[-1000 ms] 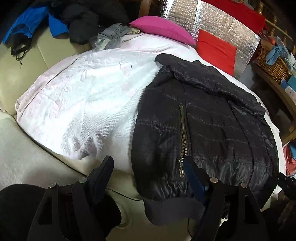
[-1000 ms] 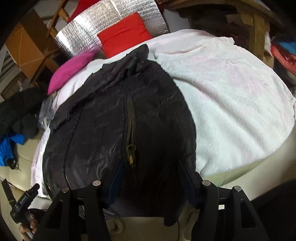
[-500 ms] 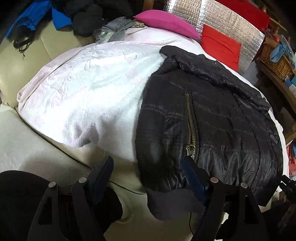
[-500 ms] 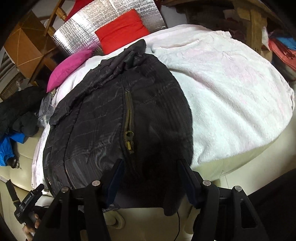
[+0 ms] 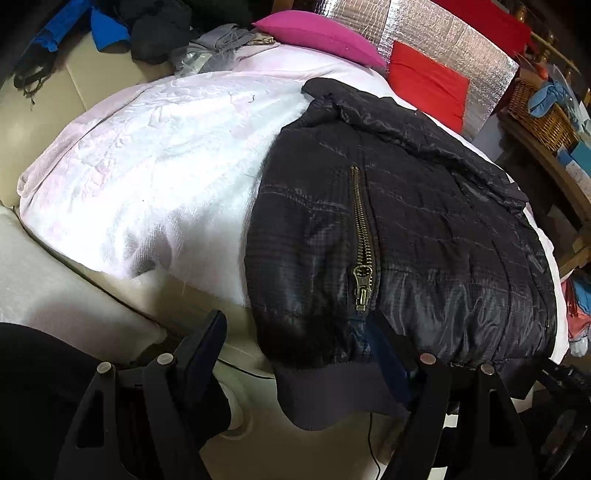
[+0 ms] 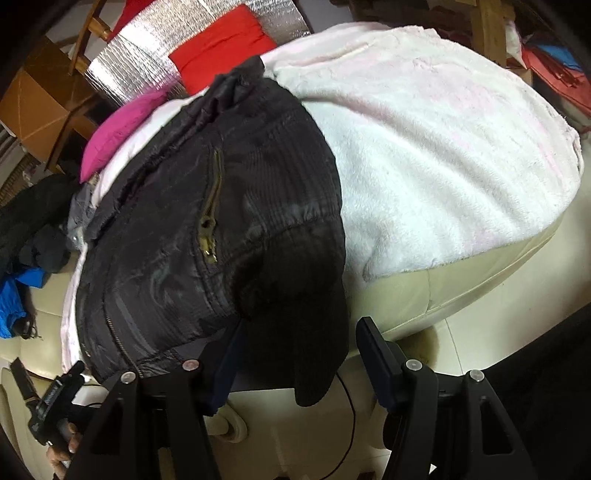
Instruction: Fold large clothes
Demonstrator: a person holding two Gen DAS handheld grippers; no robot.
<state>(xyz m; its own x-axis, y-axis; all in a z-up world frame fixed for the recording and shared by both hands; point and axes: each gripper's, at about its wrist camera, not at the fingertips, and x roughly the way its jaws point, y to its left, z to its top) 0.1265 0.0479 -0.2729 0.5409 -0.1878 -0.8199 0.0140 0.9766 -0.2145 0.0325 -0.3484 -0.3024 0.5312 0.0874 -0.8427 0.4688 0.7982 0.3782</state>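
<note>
A black quilted jacket point(image 5: 424, 229) with a brass pocket zipper point(image 5: 364, 254) lies folded on a white-pink blanket point(image 5: 155, 155) over a cream sofa. Its ribbed hem point(image 5: 325, 395) hangs over the front edge. My left gripper point(image 5: 295, 354) is open, just in front of the hem's left corner. In the right wrist view the jacket point(image 6: 184, 240) fills the left half and its hem corner point(image 6: 314, 350) hangs between my open right gripper's point(image 6: 299, 358) fingers. Neither gripper holds cloth.
A magenta cushion point(image 5: 317, 33), a red cushion point(image 5: 428, 81) and a silver foil sheet point(image 5: 454, 44) stand behind. Dark and blue clothes point(image 5: 110, 26) are piled at back left. A wicker basket point(image 5: 535, 110) sits on a wooden shelf at right. The left gripper shows at lower left point(image 6: 55, 402).
Both grippers have drawn back and down toward the sofa's front edge. The jacket's hem now hangs lower in view. The jacket has not moved.
</note>
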